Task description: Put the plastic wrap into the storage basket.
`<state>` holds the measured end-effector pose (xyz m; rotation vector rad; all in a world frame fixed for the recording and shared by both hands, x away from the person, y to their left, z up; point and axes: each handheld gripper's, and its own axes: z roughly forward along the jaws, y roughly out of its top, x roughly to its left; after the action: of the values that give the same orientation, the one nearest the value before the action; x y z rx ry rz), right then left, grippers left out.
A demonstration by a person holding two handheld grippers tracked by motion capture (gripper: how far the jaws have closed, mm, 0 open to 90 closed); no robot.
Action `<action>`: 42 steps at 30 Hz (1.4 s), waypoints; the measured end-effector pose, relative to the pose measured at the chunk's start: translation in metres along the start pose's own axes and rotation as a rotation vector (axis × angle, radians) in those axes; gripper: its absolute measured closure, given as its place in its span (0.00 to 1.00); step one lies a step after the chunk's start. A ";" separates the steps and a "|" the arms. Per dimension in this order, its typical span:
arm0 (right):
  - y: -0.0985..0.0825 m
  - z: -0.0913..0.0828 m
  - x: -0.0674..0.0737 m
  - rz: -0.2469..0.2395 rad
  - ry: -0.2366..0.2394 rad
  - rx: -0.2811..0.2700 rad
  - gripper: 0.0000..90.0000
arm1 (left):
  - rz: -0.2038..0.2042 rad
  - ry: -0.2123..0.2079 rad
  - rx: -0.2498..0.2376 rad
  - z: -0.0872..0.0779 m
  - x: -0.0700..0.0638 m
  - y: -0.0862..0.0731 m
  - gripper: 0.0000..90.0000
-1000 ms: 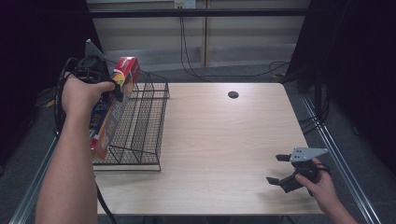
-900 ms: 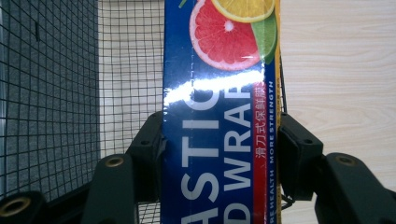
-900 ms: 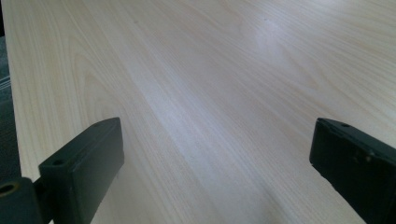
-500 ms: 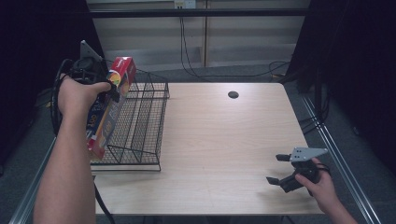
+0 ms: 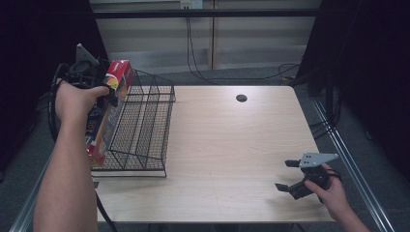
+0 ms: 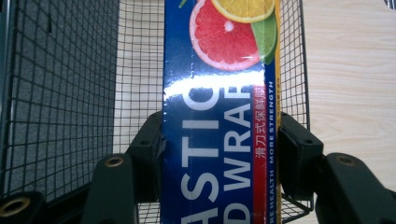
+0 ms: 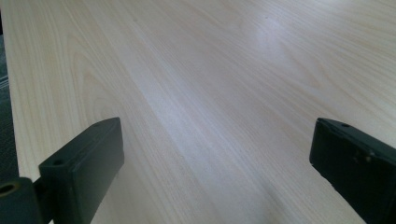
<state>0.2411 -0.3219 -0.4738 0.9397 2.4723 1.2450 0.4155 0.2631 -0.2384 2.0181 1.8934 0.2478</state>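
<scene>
At about nine o'clock on the bench (image 5: pixel 227 145), the left hand-held gripper (image 5: pixel 104 89) is clamped on a long box of plastic wrap (image 6: pixel 219 116), its two black jaws pressed against the box's opposite sides, holding it tilted over the left edge of a black wire basket (image 5: pixel 145 130). The box is blue with a red end and citrus pictures. At about five o'clock, the right hand-held gripper (image 5: pixel 290 176) sits low over bare wood with its jaws spread wide, gripping nothing.
</scene>
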 end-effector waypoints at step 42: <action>-0.001 0.003 0.002 -0.003 0.005 0.010 0.03 | -0.071 0.077 0.048 0.042 0.009 0.001 0.48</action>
<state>0.2402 -0.3196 -0.4763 0.9354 2.4851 1.2372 0.4329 0.2661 -0.2771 1.9938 2.0315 0.2672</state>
